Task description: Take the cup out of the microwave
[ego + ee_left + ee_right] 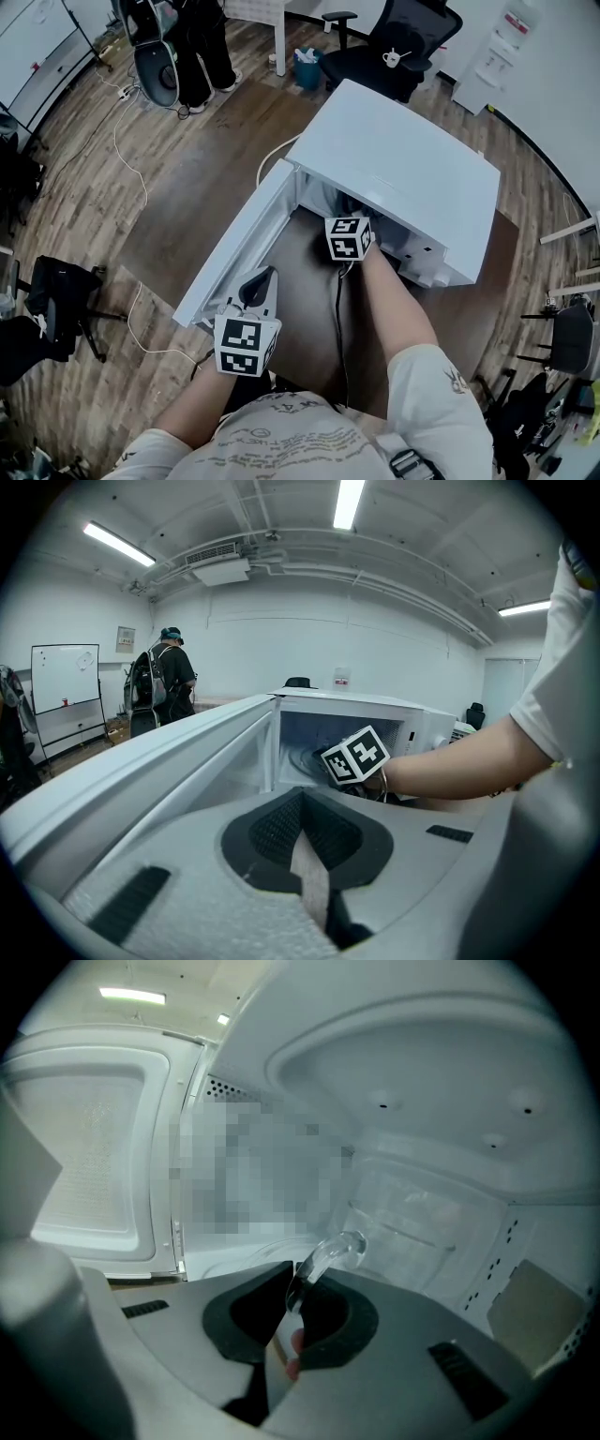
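Right gripper view: tool (pixel 294 1288) pinches cup (pixel 336 1249) (handle).

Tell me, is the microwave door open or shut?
Open. The door stands swung wide from the microwave, and the right tongs reach inside, pinching the cup by its clear handle.

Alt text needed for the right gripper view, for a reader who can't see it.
The right gripper is shut on the curved handle of a clear glass cup, seen from inside the white microwave. The cup's see-through body is faint against the back wall. The microwave's door stands open at the left.
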{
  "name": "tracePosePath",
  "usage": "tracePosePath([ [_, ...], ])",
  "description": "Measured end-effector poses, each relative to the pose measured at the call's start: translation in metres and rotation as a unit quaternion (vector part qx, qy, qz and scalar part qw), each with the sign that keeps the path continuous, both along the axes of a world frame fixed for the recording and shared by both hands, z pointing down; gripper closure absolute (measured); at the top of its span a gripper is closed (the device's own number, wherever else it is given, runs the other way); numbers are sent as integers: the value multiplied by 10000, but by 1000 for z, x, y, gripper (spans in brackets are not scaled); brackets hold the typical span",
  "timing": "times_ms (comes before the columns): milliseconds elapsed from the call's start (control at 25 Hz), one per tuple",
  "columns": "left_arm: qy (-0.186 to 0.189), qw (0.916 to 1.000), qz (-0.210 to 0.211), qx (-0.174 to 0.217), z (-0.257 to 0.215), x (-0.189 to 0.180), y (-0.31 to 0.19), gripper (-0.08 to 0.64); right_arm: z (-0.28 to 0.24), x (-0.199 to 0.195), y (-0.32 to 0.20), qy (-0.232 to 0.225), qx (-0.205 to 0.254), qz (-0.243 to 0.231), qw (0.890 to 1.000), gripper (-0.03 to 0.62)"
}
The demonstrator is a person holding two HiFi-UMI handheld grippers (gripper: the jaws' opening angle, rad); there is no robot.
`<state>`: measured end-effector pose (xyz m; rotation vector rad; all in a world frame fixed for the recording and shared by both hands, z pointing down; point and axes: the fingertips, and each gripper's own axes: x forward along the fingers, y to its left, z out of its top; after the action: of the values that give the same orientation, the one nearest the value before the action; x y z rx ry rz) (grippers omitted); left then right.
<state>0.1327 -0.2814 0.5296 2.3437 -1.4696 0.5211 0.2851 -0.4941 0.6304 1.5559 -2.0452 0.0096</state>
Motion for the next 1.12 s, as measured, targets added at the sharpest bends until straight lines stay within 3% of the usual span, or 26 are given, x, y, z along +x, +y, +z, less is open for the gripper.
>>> tracePosePath([
  [520,114,9998,99,154,-18,-2,7,548,-11,-3,50,-100,9,241,9997,571],
  [840,252,9983,398,341,-36,-5,20,548,-40,-36,115,-23,265,63,9996,571],
  [1120,399,9954,685,539,-58,-13,37,548,-85,-72,179,-295,549,29,9981,571],
])
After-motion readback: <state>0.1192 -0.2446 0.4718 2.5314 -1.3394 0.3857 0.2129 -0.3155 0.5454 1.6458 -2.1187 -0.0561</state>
